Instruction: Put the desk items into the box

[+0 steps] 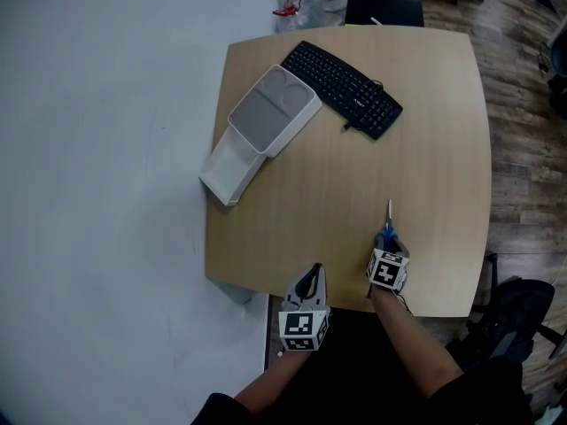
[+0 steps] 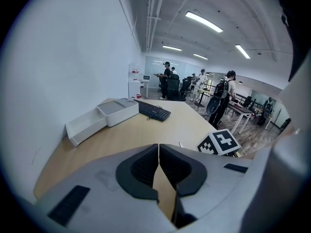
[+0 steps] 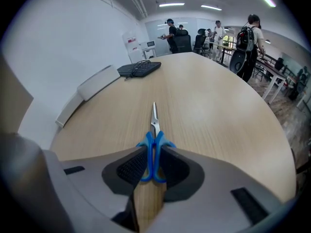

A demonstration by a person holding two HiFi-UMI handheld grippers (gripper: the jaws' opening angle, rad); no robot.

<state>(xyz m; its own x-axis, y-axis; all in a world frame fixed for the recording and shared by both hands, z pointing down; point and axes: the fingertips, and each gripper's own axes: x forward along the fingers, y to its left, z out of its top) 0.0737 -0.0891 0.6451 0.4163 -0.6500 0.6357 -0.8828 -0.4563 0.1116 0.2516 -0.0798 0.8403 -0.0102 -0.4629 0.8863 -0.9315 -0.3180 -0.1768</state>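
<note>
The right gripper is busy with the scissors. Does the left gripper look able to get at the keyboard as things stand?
Probably yes: bare tabletop lies between the left gripper and the keyboard, and the box sits off to one side. Its shut jaws would need opening first.

- Bright, even light falls from ceiling strip lights (image 2: 204, 22) high beyond the jaws.
- Both gripper views curve, darkening at the corners.
- Shadows beneath the jaws are faint.
</note>
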